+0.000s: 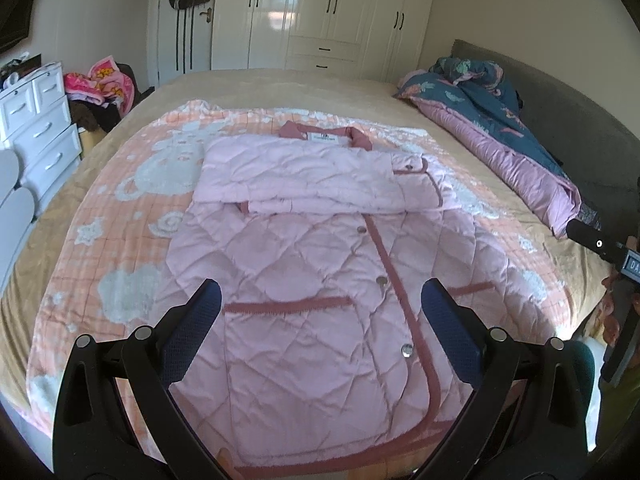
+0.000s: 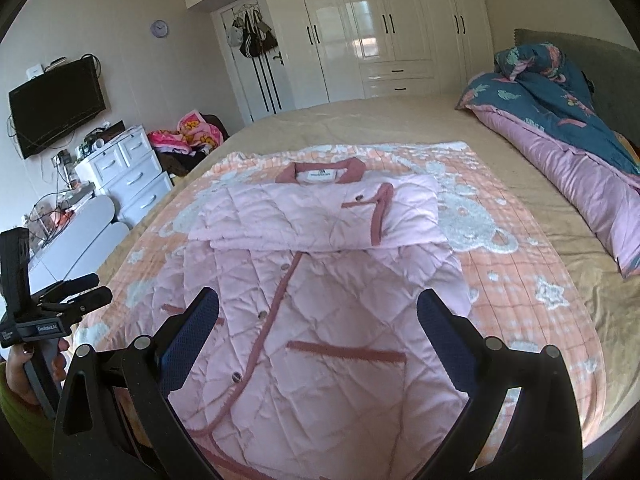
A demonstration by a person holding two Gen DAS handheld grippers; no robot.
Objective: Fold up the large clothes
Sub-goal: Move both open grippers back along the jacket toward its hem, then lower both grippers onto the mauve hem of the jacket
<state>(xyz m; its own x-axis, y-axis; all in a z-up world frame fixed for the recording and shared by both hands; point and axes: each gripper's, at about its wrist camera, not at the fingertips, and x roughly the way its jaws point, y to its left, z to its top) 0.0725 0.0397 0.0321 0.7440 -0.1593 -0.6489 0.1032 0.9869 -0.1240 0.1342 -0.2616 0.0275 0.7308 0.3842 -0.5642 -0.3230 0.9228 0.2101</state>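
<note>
A pink quilted jacket (image 1: pixel 312 264) with dusty-rose trim lies flat on the bed, buttoned front up, collar at the far end. Both sleeves are folded across its chest (image 1: pixel 316 178). My left gripper (image 1: pixel 322 300) hovers open above the jacket's lower hem, nothing between its blue pads. In the right wrist view the same jacket (image 2: pixel 320 312) fills the middle, and my right gripper (image 2: pixel 318 312) hangs open over its lower half, also holding nothing. The left gripper (image 2: pixel 76 292) shows at the left edge of that view, held by a hand.
The jacket rests on an orange-and-white patterned blanket (image 1: pixel 120 248) spread over a tan bed (image 2: pixel 360 120). A blue-and-pink duvet (image 2: pixel 560 132) is bunched along the right side. White drawers (image 1: pixel 40 128) and a clothes pile (image 1: pixel 100 84) stand left; wardrobes (image 2: pixel 380 28) line the back wall.
</note>
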